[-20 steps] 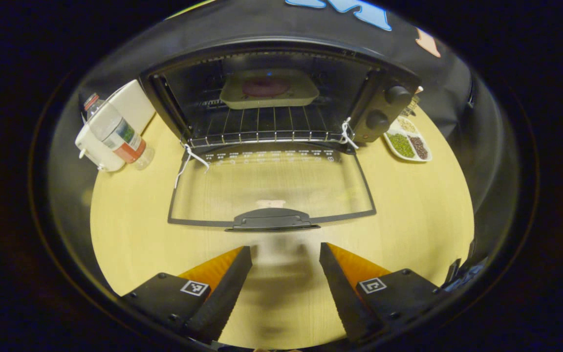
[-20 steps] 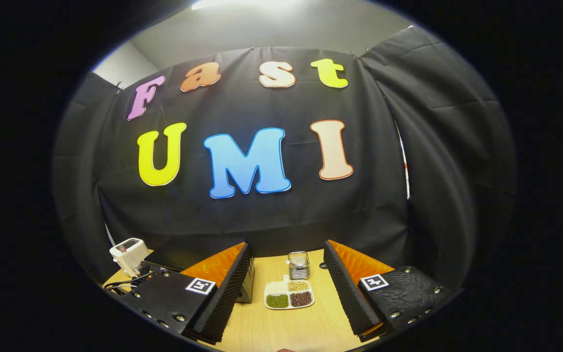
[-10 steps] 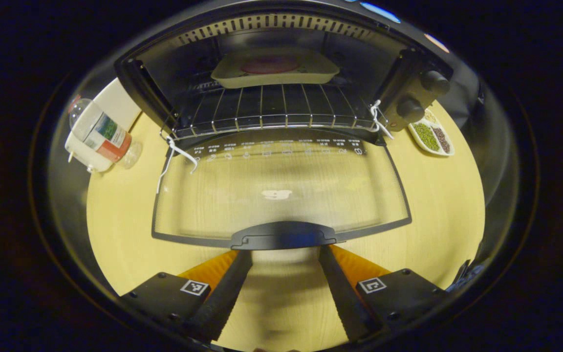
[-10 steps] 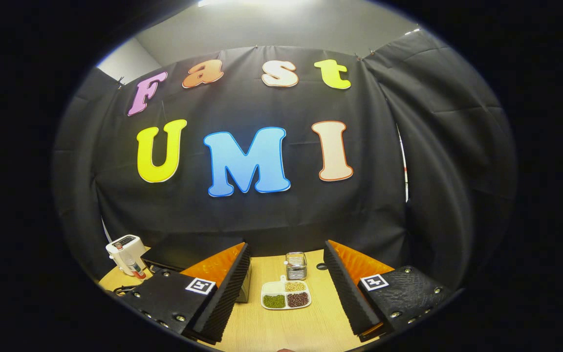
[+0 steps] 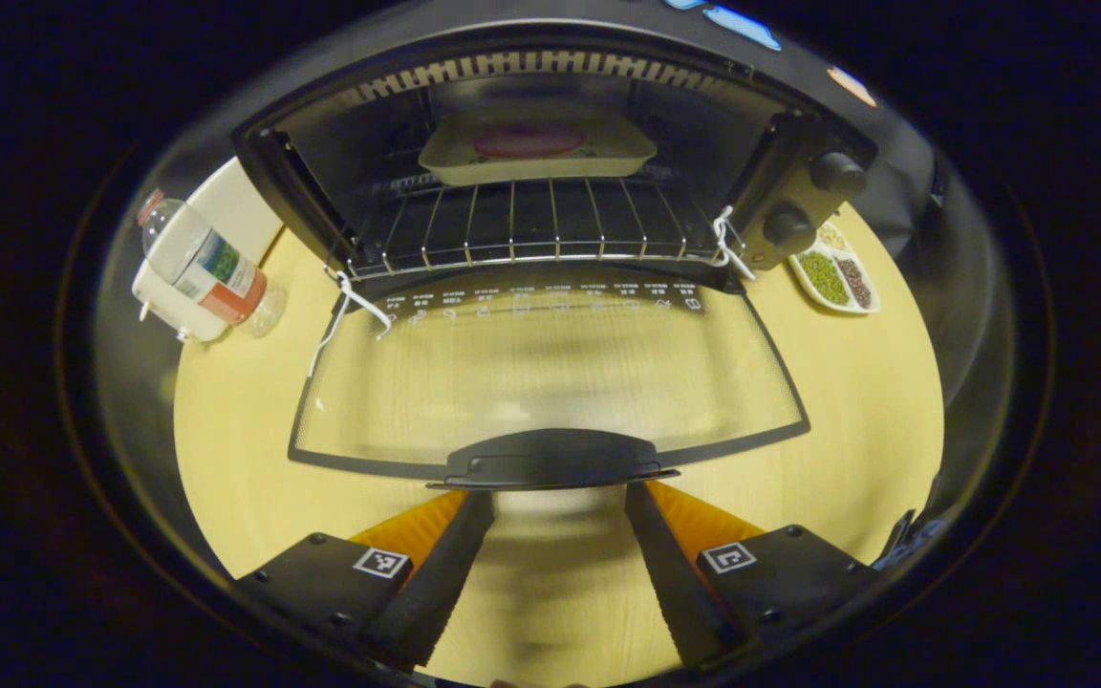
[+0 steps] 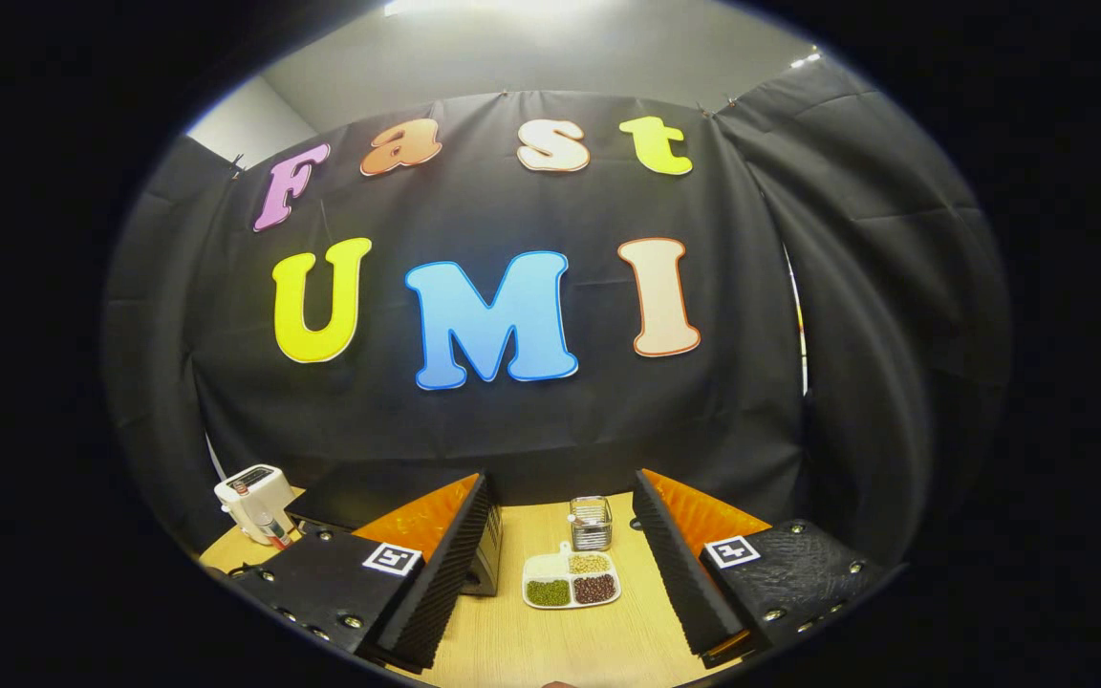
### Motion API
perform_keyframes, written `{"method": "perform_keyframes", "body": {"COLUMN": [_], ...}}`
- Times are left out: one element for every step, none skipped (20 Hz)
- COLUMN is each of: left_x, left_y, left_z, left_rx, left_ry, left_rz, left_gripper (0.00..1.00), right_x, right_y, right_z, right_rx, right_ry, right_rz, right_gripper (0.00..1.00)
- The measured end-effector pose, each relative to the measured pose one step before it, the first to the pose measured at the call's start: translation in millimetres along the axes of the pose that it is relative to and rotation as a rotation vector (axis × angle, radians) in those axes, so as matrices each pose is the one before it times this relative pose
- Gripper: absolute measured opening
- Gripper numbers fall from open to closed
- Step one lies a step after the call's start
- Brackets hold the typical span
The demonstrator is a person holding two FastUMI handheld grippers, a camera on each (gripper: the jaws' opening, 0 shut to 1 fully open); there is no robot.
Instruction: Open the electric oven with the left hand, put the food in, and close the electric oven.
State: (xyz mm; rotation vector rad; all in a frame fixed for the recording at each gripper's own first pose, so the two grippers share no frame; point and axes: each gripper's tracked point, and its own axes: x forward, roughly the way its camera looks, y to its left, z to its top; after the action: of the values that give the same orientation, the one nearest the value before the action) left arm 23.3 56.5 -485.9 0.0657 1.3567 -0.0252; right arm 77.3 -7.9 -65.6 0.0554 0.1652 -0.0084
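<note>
Oven (image 5: 550, 115): stands at the back of the desk (image 5: 837, 411), its cavity open toward the left tongs' camera.
Door (image 5: 550, 373): swung fully down, glass pane lying flat out over the desk, white strings at both hinges.
Handle (image 5: 555, 461): on the door's near edge, just ahead of the left tongs' tips.
Food (image 5: 528, 141): a dark round piece in a pale tray (image 5: 536, 153), set deep inside on the wire rack (image 5: 522, 225).
Left tongs (image 5: 558, 516): fingers apart, nothing between them, tips right under the handle; whether they touch it cannot be told.
Right tongs (image 6: 560, 549): fingers apart and empty, held above the desk, pointing at the booth wall.
Knobs (image 5: 813, 196): two on the oven's right panel.
Bottle (image 5: 202, 263): left of the oven, leaning against a white appliance (image 5: 226, 205).
Dish (image 6: 572, 580): divided, with green, dark and pale grains, right of the oven; a small wire basket (image 6: 591, 522) stands just behind it.
</note>
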Motion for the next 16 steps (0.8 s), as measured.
{"method": "perform_keyframes", "body": {"left_x": [-5.08, -5.32, -3.74, -5.02, -3.35, -1.96, -1.92, -2.67, -2.66, -2.49, -2.37, -1.50, -0.94, -1.63, -1.28, -1.49], "left_y": [-0.12, -0.01, -0.23, -0.33, -0.25, -0.20, -0.50, 0.22, -0.27, 0.08, 0.07, -0.13, -0.29, 0.32, -0.46, 0.15], "left_z": [1.52, 1.03, 2.12, 0.75, 1.23, 1.09, 1.70, 0.61, 1.49, 1.16, 1.56, 0.60, 1.06, 0.64, 1.53, 0.40], "left_rx": [0.00196, -0.00210, -0.00465, -0.00331, -0.00009, -0.00273, -0.00345, -0.00135, 0.00115, -0.00156, -0.00222, -0.00335, -0.00305, -0.00185, 0.00033, 0.00027], "left_ry": [-0.01580, -0.01810, -0.01431, -0.00859, -0.00618, -0.00316, -0.00490, -0.00647, -0.00908, -0.00821, -0.00680, -0.00341, -0.00356, -0.00299, -0.00517, -0.00310], "left_rz": [-0.00134, -0.00158, -0.00200, -0.00279, -0.00389, -0.00323, -0.00165, 0.00031, 0.00174, 0.00217, 0.00197, 0.00091, 0.00006, 0.00052, 0.00161, 0.00378], "left_gripper": [0.99, 0.95, 0.95, 0.93, 0.99, 0.99, 0.99, 0.96, 0.95, 0.96, 0.95, 0.96, 0.96, 0.96, 0.96, 0.96], "right_x": [0.02, -0.51, 0.33, -0.35, -0.45, 0.77, -0.73, -0.68, -0.15, 0.09, 0.40, -0.23, 1.13, -0.81, 1.49, -0.50], "right_y": [2.28, 1.95, 3.07, 2.05, 2.53, 1.89, 0.76, 0.20, -0.80, -2.18, -2.17, -2.76, -1.90, -2.88, -2.20, -1.67], "right_z": [-0.32, -0.52, 0.19, 0.27, 1.48, -1.15, 0.51, 1.06, 1.10, -1.31, -0.65, -0.45, -0.09, -0.58, -0.77, -1.97], "right_rx": [-0.00023, 0.00414, 0.00462, 0.00392, 0.00234, -0.00046, -0.00203, -0.00328, -0.00275, 0.00043, 0.00570, 0.00919, 0.00972, 0.00760, 0.00525, 0.00135], "right_ry": [0.00195, 0.00070, 0.00064, 0.00010, -0.00137, 0.00020, -0.00119, -0.00300, -0.00168, 0.00388, 0.00312, 0.00265, 0.00203, 0.00306, 0.00449, 0.00352], "right_rz": [0.00567, 0.00624, 0.00603, 0.00630, 0.00674, 0.00593, 0.00542, 0.00296, 0.00239, 0.00066, -0.00242, -0.00208, -0.00344, -0.00366, -0.00532, -0.00125], "right_gripper": [0.92, 0.92, 0.92, 0.92, 0.92, 0.92, 0.92, 0.92, 0.92, 0.92, 0.92, 0.92, 0.92, 0.92, 0.92, 0.92]}}
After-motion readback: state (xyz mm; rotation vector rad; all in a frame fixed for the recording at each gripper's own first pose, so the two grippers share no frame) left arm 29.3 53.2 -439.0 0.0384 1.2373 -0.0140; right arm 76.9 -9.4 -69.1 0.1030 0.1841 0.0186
